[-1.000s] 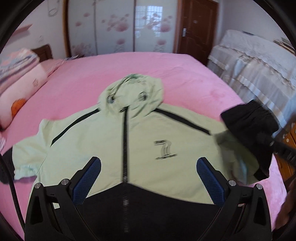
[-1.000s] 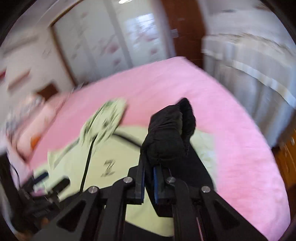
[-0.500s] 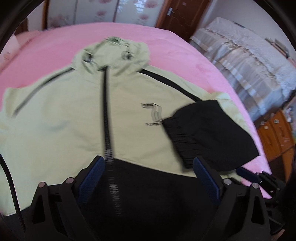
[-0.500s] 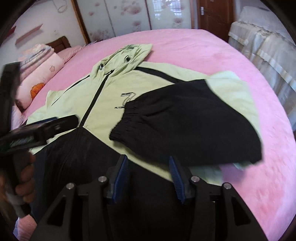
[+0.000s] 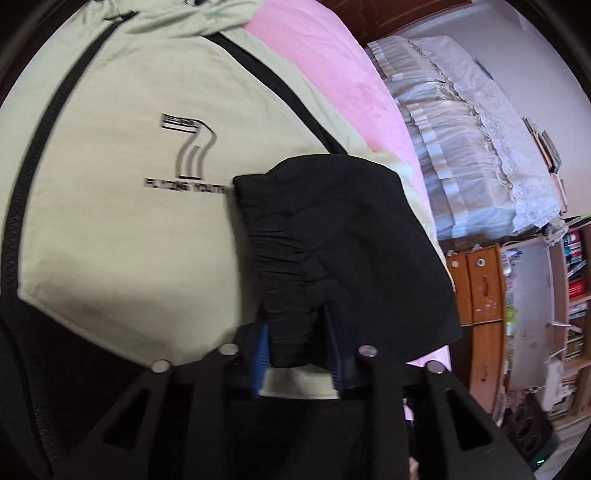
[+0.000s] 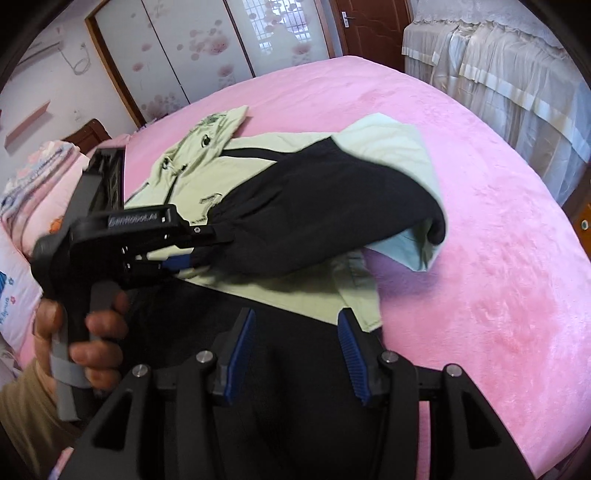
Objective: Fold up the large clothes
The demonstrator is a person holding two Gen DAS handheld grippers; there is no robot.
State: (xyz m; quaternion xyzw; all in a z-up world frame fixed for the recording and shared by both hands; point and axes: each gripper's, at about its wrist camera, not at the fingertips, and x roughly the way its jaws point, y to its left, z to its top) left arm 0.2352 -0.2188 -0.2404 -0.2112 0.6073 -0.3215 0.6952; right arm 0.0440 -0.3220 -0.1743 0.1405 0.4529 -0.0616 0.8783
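Note:
A light green hooded jacket [image 5: 118,206] with a black zip and black lower part lies flat on the pink bed [image 6: 480,258]. Its black-cuffed right sleeve [image 5: 340,236] is folded in over the chest. My left gripper [image 5: 299,343] is closed on the sleeve's gathered cuff; from the right wrist view [image 6: 199,254] it holds the sleeve [image 6: 325,218] slightly lifted. My right gripper [image 6: 295,350] is open and empty above the jacket's black hem [image 6: 280,387], near the sleeve.
A covered sofa [image 5: 472,147] stands beside the bed, with wooden drawers [image 5: 484,295] and bookshelves [image 5: 572,280] near it. Pillows and folded bedding [image 6: 33,206] lie at the bed's head. Wardrobe doors [image 6: 207,48] and a brown door [image 6: 369,29] are behind.
My right gripper laid the sleeve across the chest, let go and drew back open. My left gripper moved right and closed on the sleeve cuff.

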